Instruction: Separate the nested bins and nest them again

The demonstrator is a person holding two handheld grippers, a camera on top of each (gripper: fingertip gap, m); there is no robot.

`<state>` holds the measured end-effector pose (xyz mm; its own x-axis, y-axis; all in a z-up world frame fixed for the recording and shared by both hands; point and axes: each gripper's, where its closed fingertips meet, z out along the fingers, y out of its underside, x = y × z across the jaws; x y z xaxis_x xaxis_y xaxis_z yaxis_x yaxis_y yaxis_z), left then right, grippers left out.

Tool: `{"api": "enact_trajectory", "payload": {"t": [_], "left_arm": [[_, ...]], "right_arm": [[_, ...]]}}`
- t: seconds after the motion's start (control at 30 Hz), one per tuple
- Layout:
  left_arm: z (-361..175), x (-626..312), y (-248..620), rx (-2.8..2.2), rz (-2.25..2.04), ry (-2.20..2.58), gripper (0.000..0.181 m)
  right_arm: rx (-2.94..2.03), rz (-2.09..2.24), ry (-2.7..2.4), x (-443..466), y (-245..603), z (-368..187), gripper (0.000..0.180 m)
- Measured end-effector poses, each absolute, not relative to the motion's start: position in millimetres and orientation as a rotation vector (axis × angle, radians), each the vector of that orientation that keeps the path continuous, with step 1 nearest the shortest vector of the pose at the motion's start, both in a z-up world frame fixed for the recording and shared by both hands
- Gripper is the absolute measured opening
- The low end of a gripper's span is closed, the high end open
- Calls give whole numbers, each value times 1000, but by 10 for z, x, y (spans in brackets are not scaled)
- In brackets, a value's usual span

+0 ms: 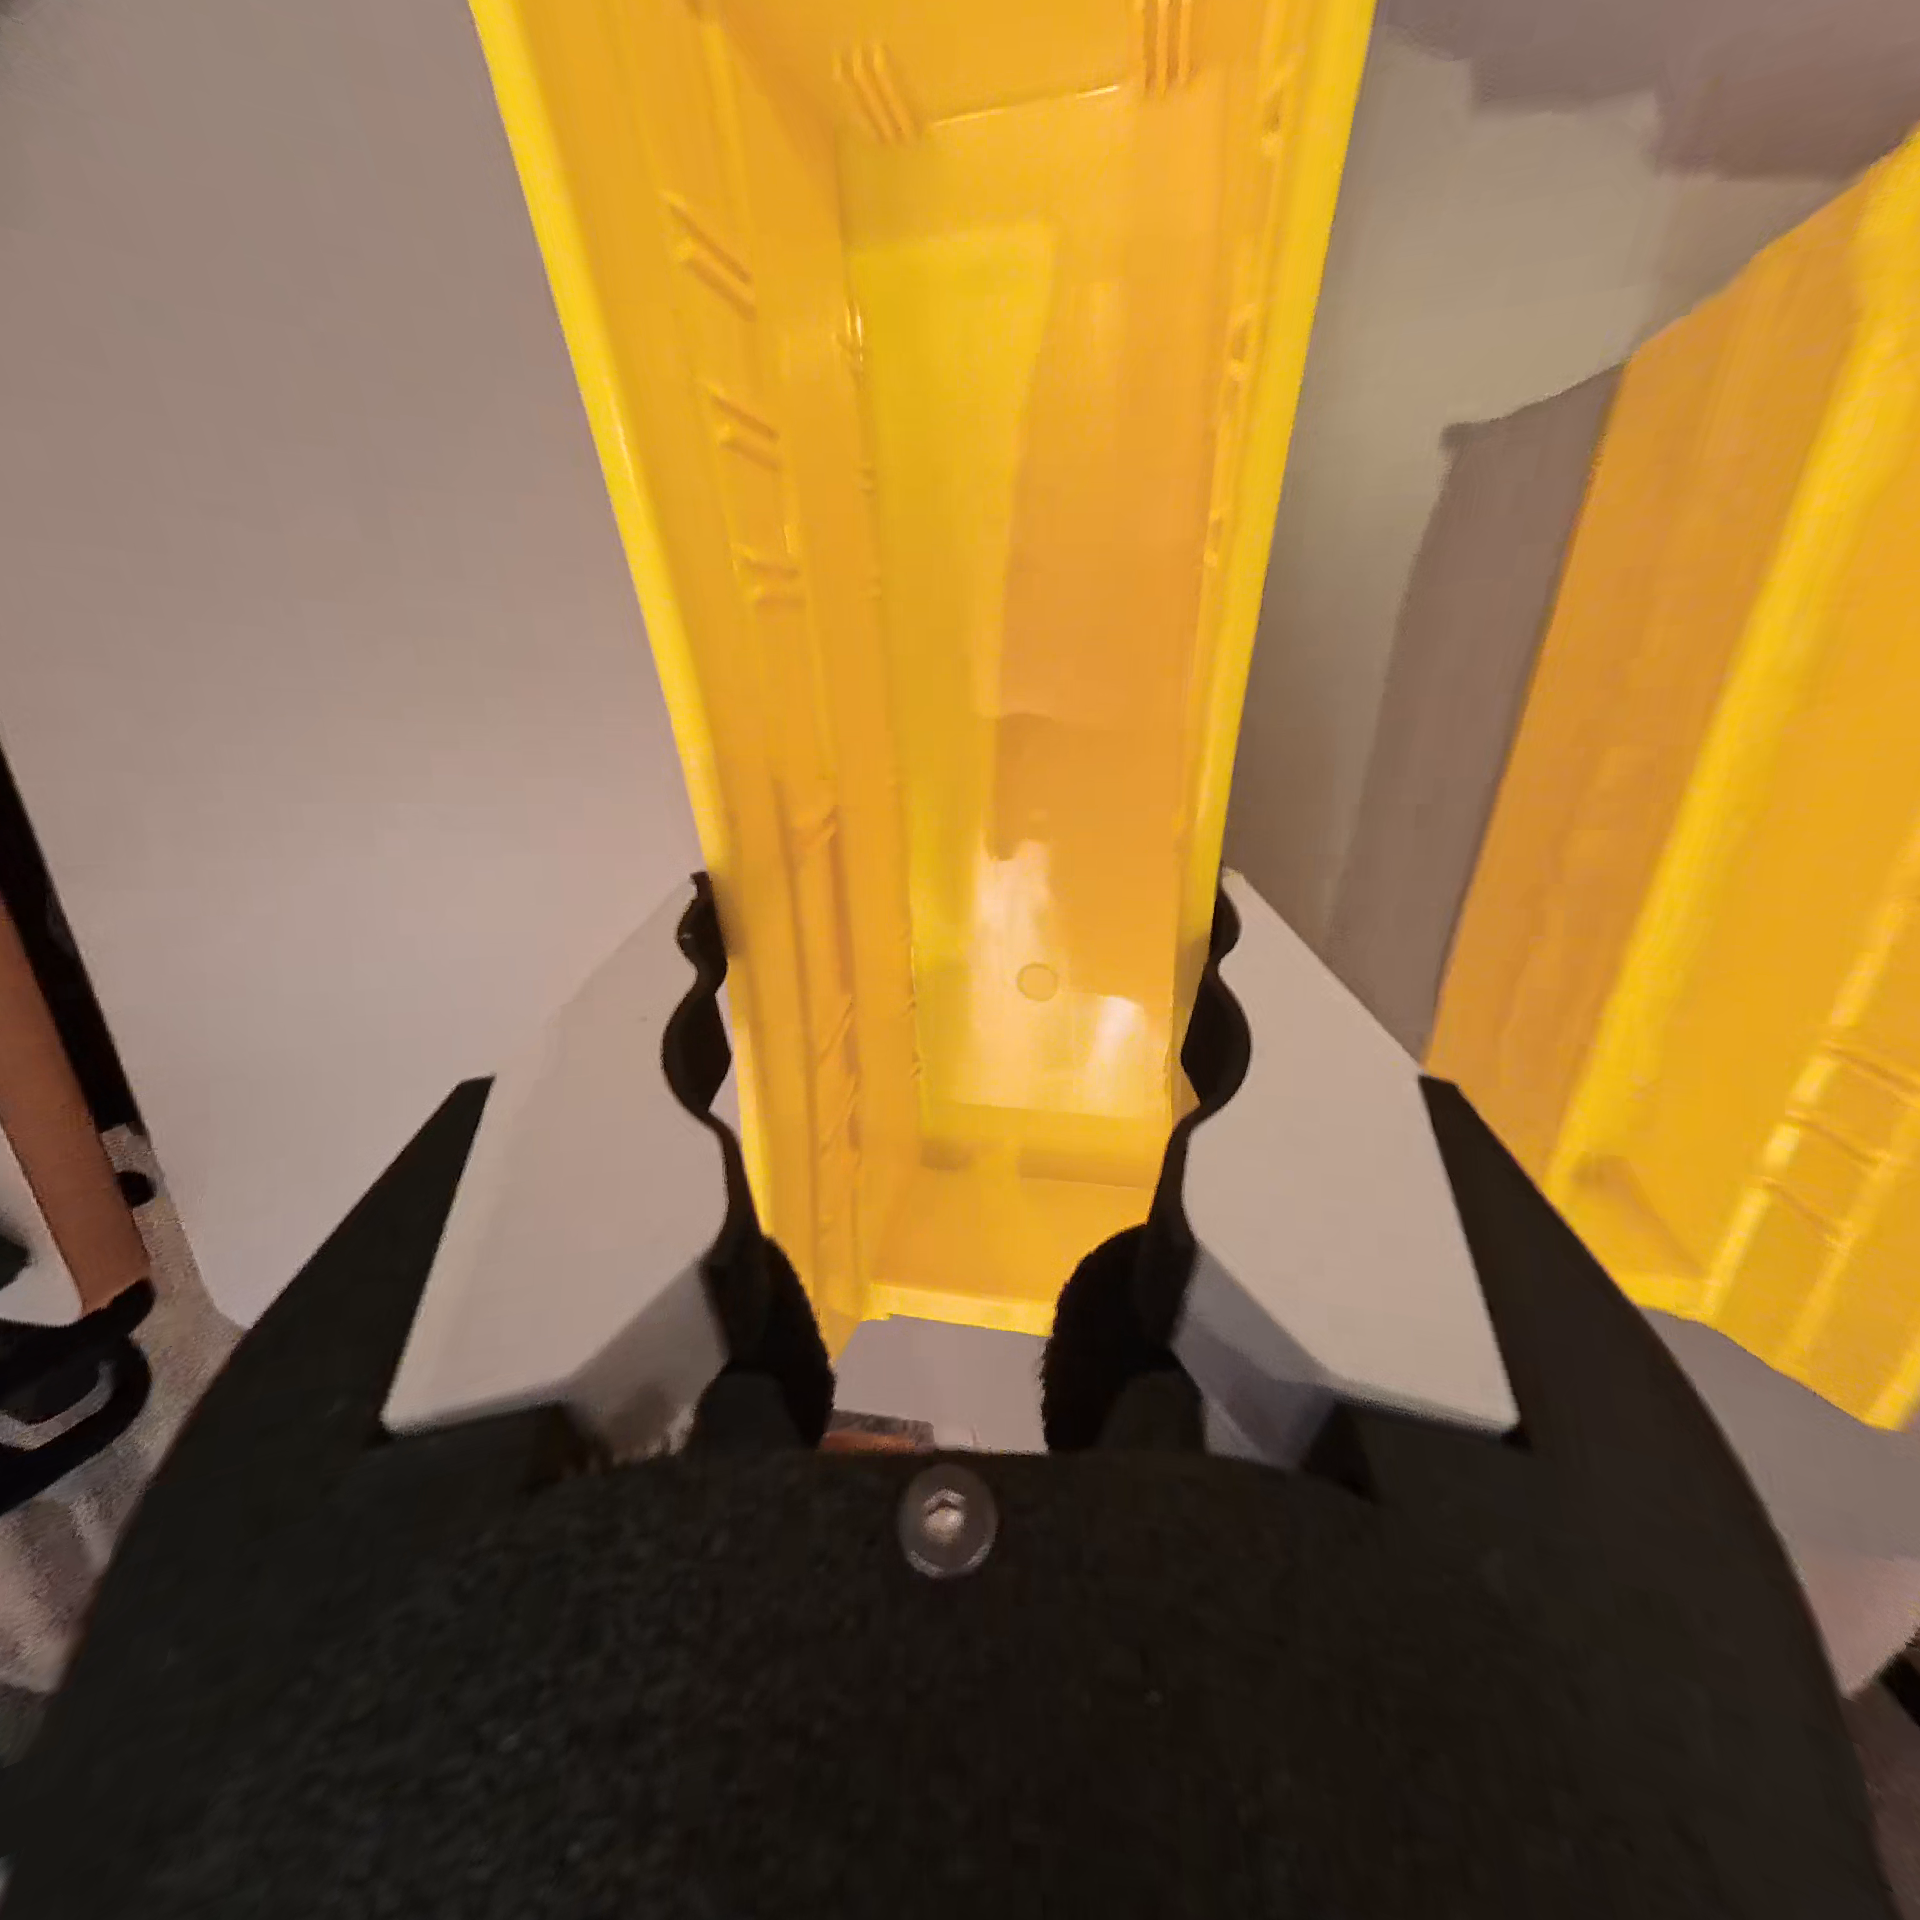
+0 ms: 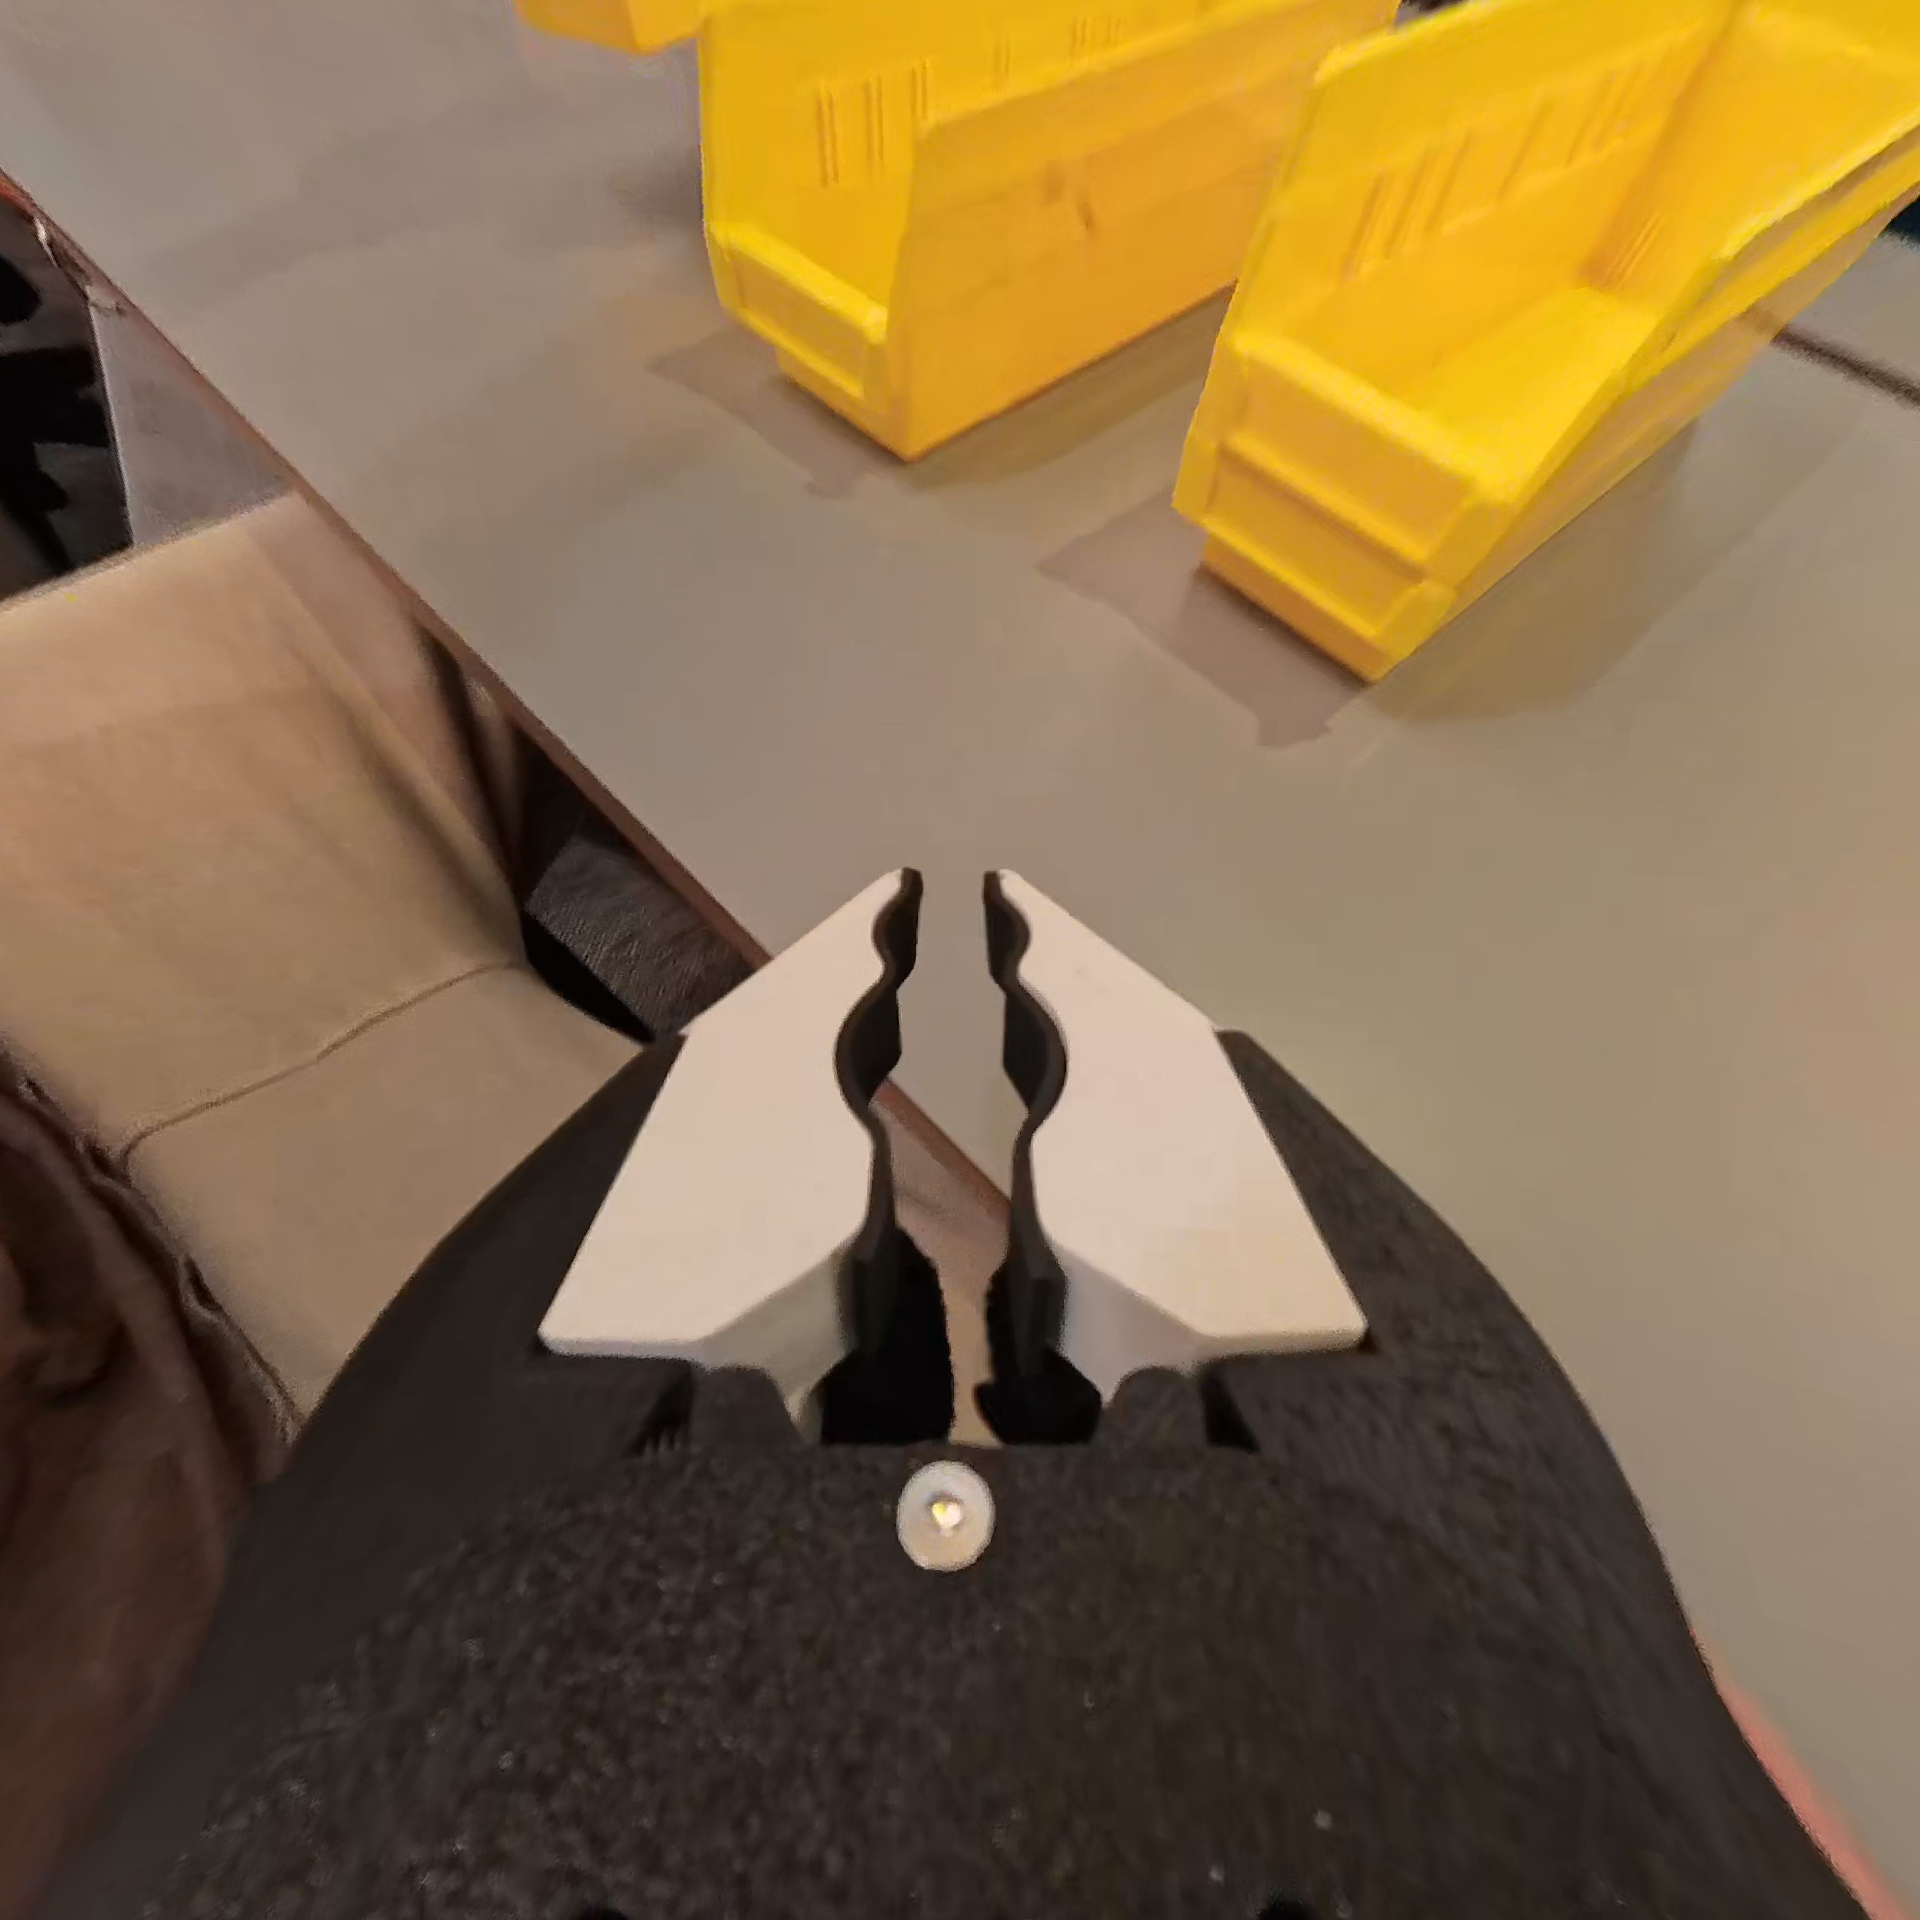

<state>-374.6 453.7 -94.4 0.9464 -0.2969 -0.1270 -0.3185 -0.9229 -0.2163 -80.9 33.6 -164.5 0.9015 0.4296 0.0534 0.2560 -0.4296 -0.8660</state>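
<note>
Grey tabletop [image 2: 623, 520] filled both views, with a person's beige trouser leg [image 2: 208, 831] past its near edge, to the left of the right gripper [image 2: 951, 883].

The left gripper [image 1: 961, 935] straddled a yellow bin [image 1: 1039, 623] across its width. One wavy pad pressed each outer side wall near the bin's close end, so the claw stood spread to the bin's full width and appeared clamped on it. The bin's long axis ran straight ahead of the claw, in line with the fingers, and its open top faced the camera. Whether it rested on the table or hung just clear could not be told.

A second bin [image 1: 1714, 727] lay just to the right of that claw, apart from the held one. Its long axis leaned only slightly off parallel, with its far end swung further to the right.

The right gripper hung above the table's near edge with nothing in it, its pads drawn almost together with only a narrow slit between them. Ahead of it and to its right stood a nearer bin [image 2: 1455, 416] and a farther bin [image 2: 935, 208], both well apart from its tips.

The bins looked already separated, so re-nesting seemed the step in hand. The left claw was plainly the closer one, and the move would likely turn on carrying its bin rightward and squaring the two long axes before lowering.
</note>
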Motion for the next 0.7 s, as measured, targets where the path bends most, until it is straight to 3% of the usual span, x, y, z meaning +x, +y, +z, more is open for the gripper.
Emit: {"api": "enact_trajectory", "payload": {"t": [0.07, 0.13, 0.23, 0.43, 0.7], "left_arm": [[-661, -3569, 4496, -2833, 93, 466, 88], [-378, -3317, 4427, -2794, 61, 489, 88], [-34, -2779, 4238, -2745, -1, 556, 89], [252, -1448, 3704, -2682, -114, 721, 89], [-112, -285, 3298, -2725, -48, 884, 90]], "right_arm": [[-2015, 208, -467, -810, 368, -1588, 20], [-2009, 197, -413, -775, 419, -1566, 50], [-2014, 250, -335, -766, 457, -1549, 68], [-2018, 269, -308, -723, 432, -1544, 76], [-1986, 226, -249, -477, 371, -1464, 77]]}}
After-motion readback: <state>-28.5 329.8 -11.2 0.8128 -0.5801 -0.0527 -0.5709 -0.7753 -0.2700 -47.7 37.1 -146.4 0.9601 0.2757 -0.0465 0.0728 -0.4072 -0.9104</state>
